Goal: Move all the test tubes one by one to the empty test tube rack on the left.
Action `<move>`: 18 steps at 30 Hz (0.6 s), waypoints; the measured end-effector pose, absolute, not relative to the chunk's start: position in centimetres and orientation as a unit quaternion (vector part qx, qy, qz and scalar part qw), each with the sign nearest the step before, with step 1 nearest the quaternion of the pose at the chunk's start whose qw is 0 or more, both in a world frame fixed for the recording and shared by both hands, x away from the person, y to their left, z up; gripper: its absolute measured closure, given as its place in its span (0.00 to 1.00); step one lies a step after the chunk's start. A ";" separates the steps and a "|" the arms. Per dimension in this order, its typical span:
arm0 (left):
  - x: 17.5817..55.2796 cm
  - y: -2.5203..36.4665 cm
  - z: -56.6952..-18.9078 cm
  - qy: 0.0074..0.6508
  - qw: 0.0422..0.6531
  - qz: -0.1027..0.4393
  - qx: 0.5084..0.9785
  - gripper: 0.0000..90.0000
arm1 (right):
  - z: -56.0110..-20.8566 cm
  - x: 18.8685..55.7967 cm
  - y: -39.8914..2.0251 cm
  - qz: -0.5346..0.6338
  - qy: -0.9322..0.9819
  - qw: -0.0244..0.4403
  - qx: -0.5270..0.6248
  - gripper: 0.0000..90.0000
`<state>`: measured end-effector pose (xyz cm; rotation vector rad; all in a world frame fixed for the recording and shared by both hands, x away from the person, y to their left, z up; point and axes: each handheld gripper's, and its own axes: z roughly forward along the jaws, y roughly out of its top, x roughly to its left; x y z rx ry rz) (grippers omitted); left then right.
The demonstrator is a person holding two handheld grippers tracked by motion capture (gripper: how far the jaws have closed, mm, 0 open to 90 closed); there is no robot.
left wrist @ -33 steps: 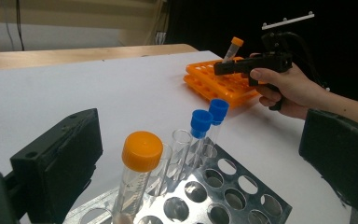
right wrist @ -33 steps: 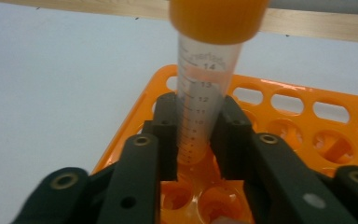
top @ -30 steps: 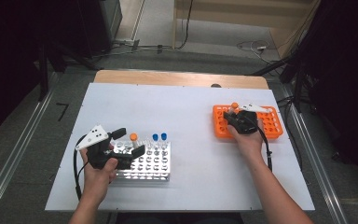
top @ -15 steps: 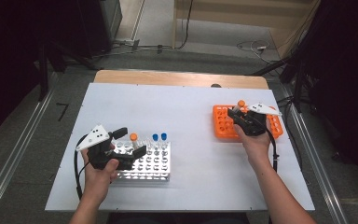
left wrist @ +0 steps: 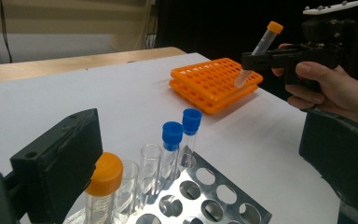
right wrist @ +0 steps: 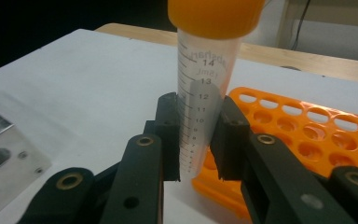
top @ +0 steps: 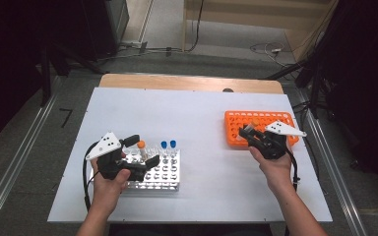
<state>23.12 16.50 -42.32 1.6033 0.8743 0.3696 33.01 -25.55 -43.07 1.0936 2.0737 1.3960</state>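
My right gripper has its jaws clamped on an orange-capped tube, held upright above the orange rack. My left gripper stands open, empty, over the metal rack, another orange-capped tube beside one jaw.

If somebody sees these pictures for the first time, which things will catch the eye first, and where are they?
The bright orange rack at the table's right side stands out first; over it the right gripper is shut on a clear orange-capped tube. At the left, the left gripper hovers at a metal rack that holds two blue-capped tubes and another orange-capped tube.
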 end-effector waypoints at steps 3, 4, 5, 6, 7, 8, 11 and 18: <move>23.1 16.1 -42.4 0.373 0.594 0.156 0.695 0.00 | -42.9 32.0 -25.3 0.505 0.748 0.198 0.382 0.80; 23.1 16.0 -42.4 0.371 0.595 0.156 0.695 0.00 | -42.9 31.7 -25.2 0.505 0.750 0.195 0.379 0.80; 23.1 15.8 -42.4 0.369 0.595 0.156 0.697 0.00 | -42.8 31.4 -25.1 0.505 0.753 0.194 0.375 0.80; 23.1 15.7 -42.4 0.368 0.596 0.155 0.697 0.00 | -42.8 31.1 -25.0 0.507 0.753 0.192 0.373 0.80; 23.0 15.6 -42.3 0.368 0.595 0.155 0.697 0.00 | -42.7 30.9 -24.9 0.509 0.754 0.188 0.371 0.80; 23.0 15.5 -42.3 0.366 0.596 0.155 0.698 0.00 | -42.7 30.6 -24.7 0.510 0.755 0.186 0.367 0.80; 22.8 15.2 -42.2 0.360 0.597 0.153 0.701 0.00 | -42.6 29.6 -24.2 0.512 0.761 0.174 0.358 0.80; 22.6 14.0 -41.8 0.343 0.600 0.146 0.708 0.00 | -42.4 27.7 -22.3 0.515 0.782 0.149 0.318 0.81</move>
